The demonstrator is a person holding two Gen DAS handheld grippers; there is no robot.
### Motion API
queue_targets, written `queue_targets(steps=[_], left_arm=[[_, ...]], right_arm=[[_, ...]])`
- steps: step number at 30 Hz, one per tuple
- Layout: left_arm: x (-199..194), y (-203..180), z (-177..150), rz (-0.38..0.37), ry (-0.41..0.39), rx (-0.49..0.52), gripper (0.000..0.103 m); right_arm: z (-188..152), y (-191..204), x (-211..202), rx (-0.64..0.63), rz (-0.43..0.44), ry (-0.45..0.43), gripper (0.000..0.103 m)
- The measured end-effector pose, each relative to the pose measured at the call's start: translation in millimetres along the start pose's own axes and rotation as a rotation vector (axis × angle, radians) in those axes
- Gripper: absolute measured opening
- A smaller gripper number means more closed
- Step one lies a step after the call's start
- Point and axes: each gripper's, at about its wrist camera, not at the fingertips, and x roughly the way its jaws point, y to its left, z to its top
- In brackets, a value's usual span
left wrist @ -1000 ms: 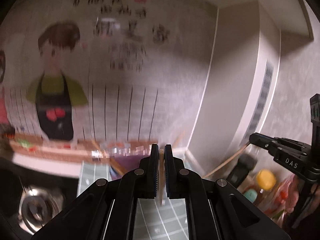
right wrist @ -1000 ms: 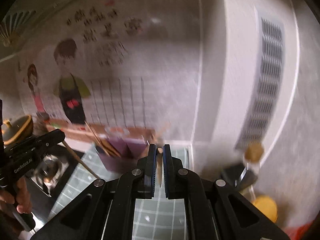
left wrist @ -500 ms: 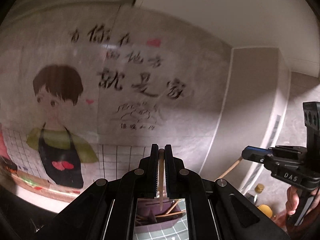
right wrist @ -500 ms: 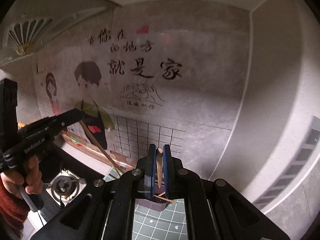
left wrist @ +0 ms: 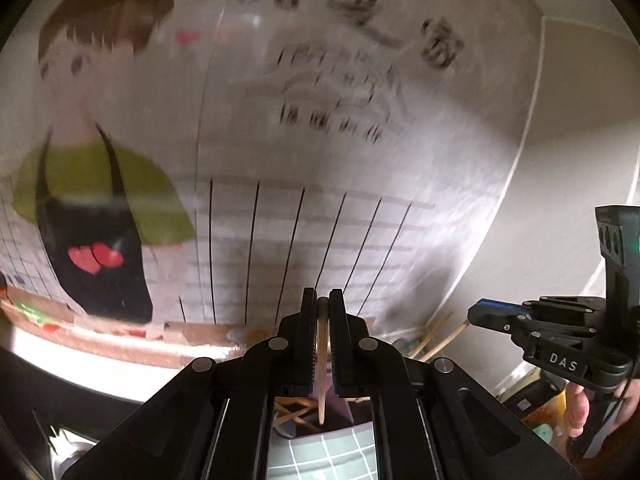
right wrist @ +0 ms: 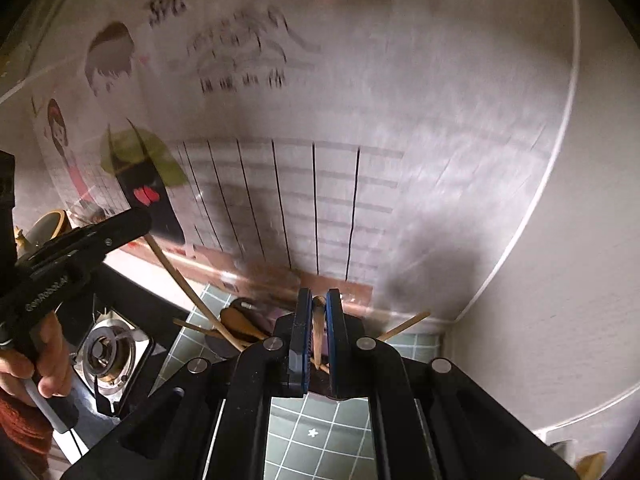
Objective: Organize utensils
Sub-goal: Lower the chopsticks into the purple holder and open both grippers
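My left gripper [left wrist: 322, 300] is shut on a thin wooden chopstick [left wrist: 321, 364] that hangs point-down over a purple utensil holder [left wrist: 340, 398] with several sticks in it. My right gripper [right wrist: 319, 298] is shut on another wooden chopstick [right wrist: 318, 332] just above the same holder [right wrist: 240, 322], where wooden spoons lie. Each gripper shows in the other's view: the right gripper [left wrist: 476, 316] with its stick [left wrist: 444, 338], and the left gripper [right wrist: 136, 220] with its stick [right wrist: 188, 292] slanting down into the holder. A hand grips each handle.
The holder stands on a green grid mat [right wrist: 320, 432] against a wall with a cartoon sticker [left wrist: 96, 208]. A gas burner [right wrist: 106, 354] lies left of the mat. A wall corner [right wrist: 500, 264] closes the right side. Bottles [left wrist: 552, 412] sit at lower right.
Both grippers have come forward and tipped down toward the holder, so the wall looks nearer and blurred. Each still grips its chopstick. The holder and burner are back in the right wrist view.
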Motion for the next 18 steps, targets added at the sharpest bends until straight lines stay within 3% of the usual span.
queue_targets(steps=[10,18], left_arm=[[46,10,-27,0.002,0.091,-0.038,0.006],[43,10,-28,-0.014,0.083,-0.079,0.012]], right_arm=[[-17,-13,53,0.058,0.031,0.081,0.007],[-32,-28,38,0.084,-0.005,0.039,0.008]])
